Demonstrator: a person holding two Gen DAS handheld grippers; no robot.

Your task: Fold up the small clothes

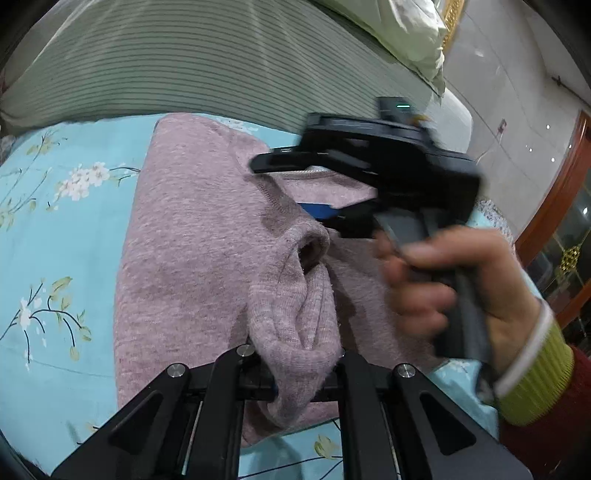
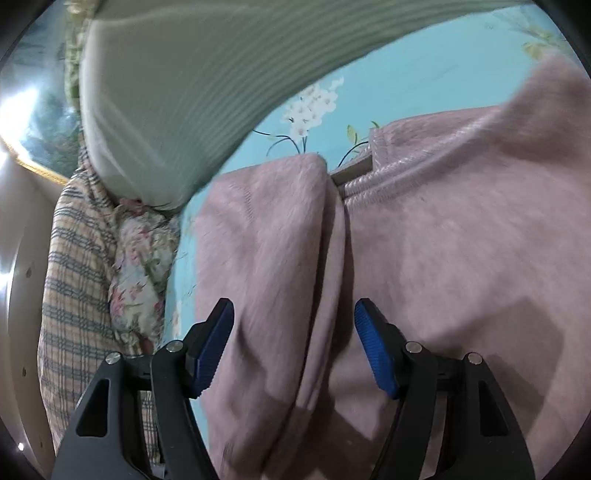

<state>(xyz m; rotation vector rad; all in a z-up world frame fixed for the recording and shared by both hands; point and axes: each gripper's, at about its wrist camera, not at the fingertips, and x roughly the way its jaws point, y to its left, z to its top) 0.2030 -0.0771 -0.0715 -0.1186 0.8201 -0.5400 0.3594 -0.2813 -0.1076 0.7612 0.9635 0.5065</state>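
Note:
A small pink knit sweater (image 1: 192, 251) lies on a light blue floral bedsheet (image 1: 55, 229). My left gripper (image 1: 301, 369) is shut on a bunched fold of the sweater, which hides its fingertips. In the left wrist view, my right gripper (image 1: 314, 192) is held in a hand over the sweater's neckline, jaws apart. In the right wrist view, my right gripper (image 2: 295, 347) is open just above the sweater (image 2: 443, 258), its blue pads (image 2: 376, 354) either side of a folded sleeve edge. The ribbed collar (image 2: 399, 170) lies ahead.
A green ribbed blanket (image 1: 207, 62) lies beyond the sweater, also in the right wrist view (image 2: 177, 85). A pale pillow (image 1: 406, 29) sits at the back right. A plaid cloth (image 2: 74, 295) and a floral cushion (image 2: 144, 266) lie at the bed's left.

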